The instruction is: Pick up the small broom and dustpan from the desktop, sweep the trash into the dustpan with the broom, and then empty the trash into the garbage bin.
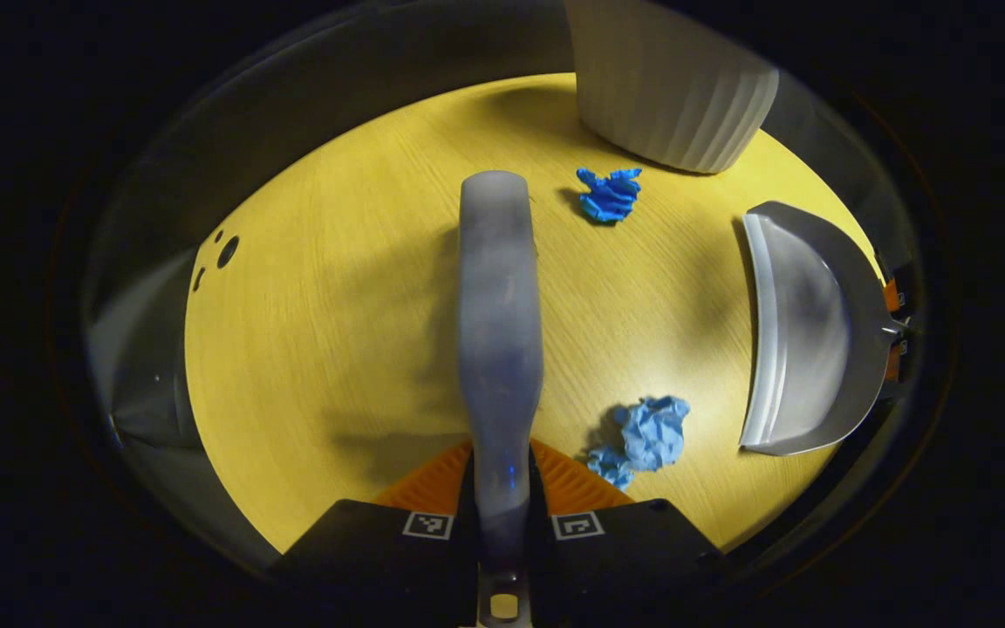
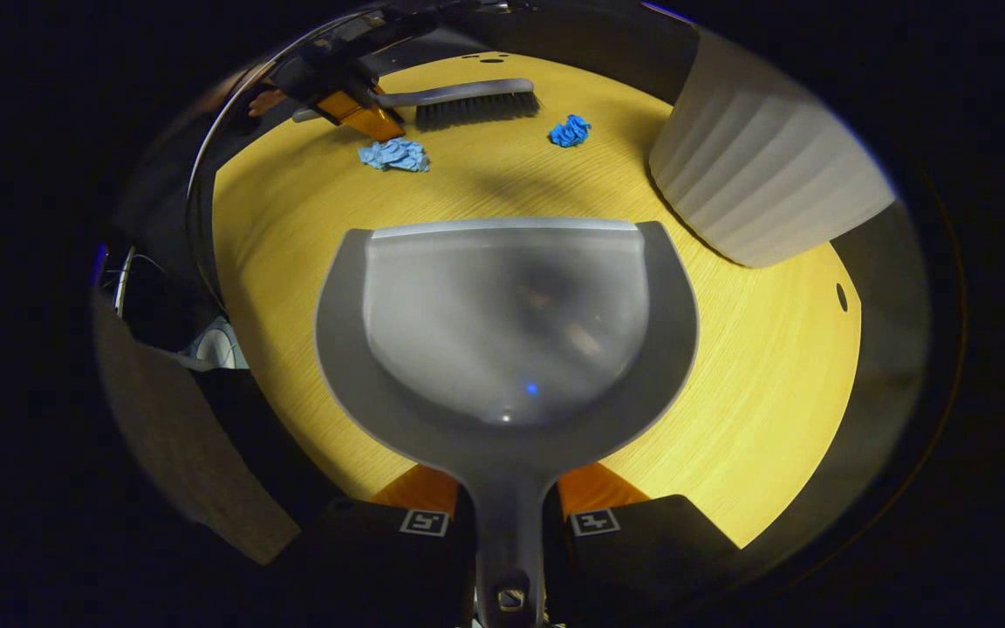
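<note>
A: Where is the little broom?

B: The left gripper has it. Both fingers squeeze its handle, and the grey back of the broom sticks out over the yellow worktop.

A: And the dustpan?

B: The right gripper holds it. Its fingers are tight on the thin handle, one on each side. The pan's flat front edge faces the trash.

A: What trash is there?

B: Two balls of paper. A light blue ball lies just beside the broom, between the broom and the dustpan. A dark blue ball lies farther out, near the white ribbed bin.

A: Is any trash in the pan?

B: No, both balls are on the worktop.
</note>
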Available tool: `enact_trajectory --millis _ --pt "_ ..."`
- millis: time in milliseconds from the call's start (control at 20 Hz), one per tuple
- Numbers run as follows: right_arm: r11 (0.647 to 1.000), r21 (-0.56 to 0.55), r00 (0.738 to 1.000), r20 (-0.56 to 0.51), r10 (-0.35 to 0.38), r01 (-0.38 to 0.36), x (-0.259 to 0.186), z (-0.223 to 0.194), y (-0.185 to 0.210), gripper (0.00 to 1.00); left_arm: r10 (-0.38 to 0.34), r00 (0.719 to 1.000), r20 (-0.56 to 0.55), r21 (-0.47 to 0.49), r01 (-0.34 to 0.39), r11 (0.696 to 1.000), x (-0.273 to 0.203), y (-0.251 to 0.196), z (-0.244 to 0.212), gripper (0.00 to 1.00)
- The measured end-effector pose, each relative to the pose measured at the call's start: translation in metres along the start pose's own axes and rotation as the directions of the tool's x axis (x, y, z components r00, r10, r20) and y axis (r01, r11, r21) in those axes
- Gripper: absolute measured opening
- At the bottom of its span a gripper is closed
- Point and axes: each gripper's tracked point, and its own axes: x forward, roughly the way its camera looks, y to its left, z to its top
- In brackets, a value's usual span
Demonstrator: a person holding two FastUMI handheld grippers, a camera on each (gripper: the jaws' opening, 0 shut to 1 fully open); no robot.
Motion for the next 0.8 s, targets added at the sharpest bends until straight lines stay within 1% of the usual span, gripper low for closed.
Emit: enact_trajectory --millis 150,300,450,500,650,700,750,800 --pt "1.0 -0.01 1.0 -0.01 0.024 -0.024 0.001 0.005 -0.004 0.35 -0.05 0.999 -0.005 0.105 0.05 0.993 0.006 -0.004 0.025 0.27" --pt "0.999 -0.015 0.999 -0.016 0.036 -0.036 -0.002 0.006 -0.008 0.35 -0.064 0.998 -0.012 0.209 0.065 0.976 0.015 -0.01 0.05 0.27" --pt "0.999 0.012 0.999 -0.019 0.041 -0.041 -0.002 0.007 -0.009 0.35 -0.099 0.995 -0.018 0.325 0.099 0.94 0.017 -0.017 0.065 0.28" --pt "0.999 0.02 0.999 -0.017 0.042 -0.042 -0.002 0.009 -0.008 0.35 -0.123 0.992 -0.026 0.352 0.124 0.928 0.017 -0.023 0.062 0.27" --pt "0.999 0.009 0.999 -0.016 0.041 -0.041 -0.001 0.008 -0.009 0.35 -0.235 0.971 -0.047 0.38 0.235 0.895 0.006 -0.053 0.053 0.27" --pt "0.999 0.006 0.999 -0.016 0.042 -0.042 0.0 0.009 -0.009 0.35 -0.248 0.967 -0.056 0.382 0.25 0.89 0.001 -0.054 0.051 0.27" --pt "0.999 0.006 0.999 -0.016 0.046 -0.046 0.0 0.008 -0.008 0.35 -0.232 0.97 -0.066 0.377 0.24 0.895 -0.003 -0.051 0.046 0.27" --pt "0.999 0.005 0.999 -0.015 0.05 -0.05 0.0 0.009 -0.008 0.35 -0.195 0.978 -0.071 0.364 0.208 0.908 -0.003 -0.045 0.039 0.27"
